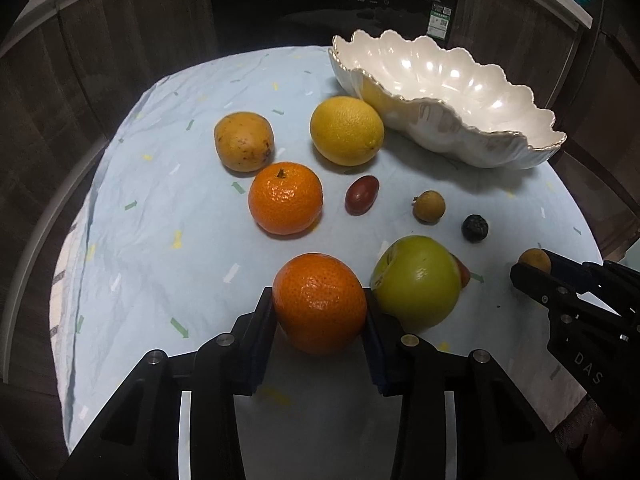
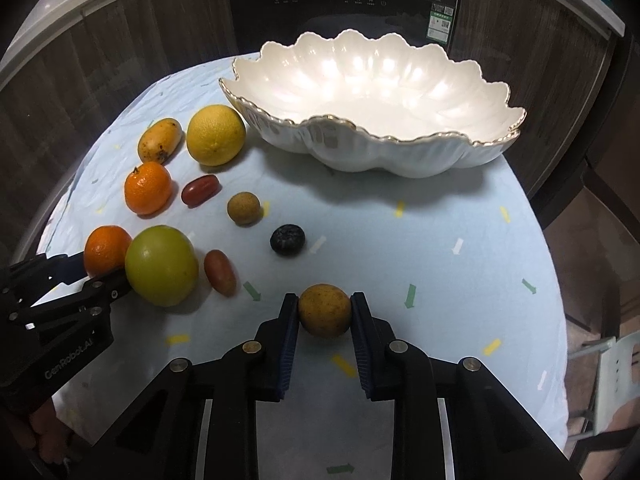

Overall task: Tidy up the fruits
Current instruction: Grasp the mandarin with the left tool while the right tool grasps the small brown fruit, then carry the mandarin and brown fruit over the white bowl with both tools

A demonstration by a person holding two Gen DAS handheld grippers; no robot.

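Note:
My left gripper is shut on an orange mandarin at the table's near side, next to a green apple. My right gripper is shut on a small brown longan; it also shows in the left wrist view. An empty white scalloped bowl stands at the back. On the cloth lie a second mandarin, a yellow lemon, a mango, a red date, another longan and a dark berry. A second red date lies by the apple.
The round table carries a light blue cloth with small arrow marks. A dark oven front and wooden cabinets stand behind the table. A white chair stands at the right edge.

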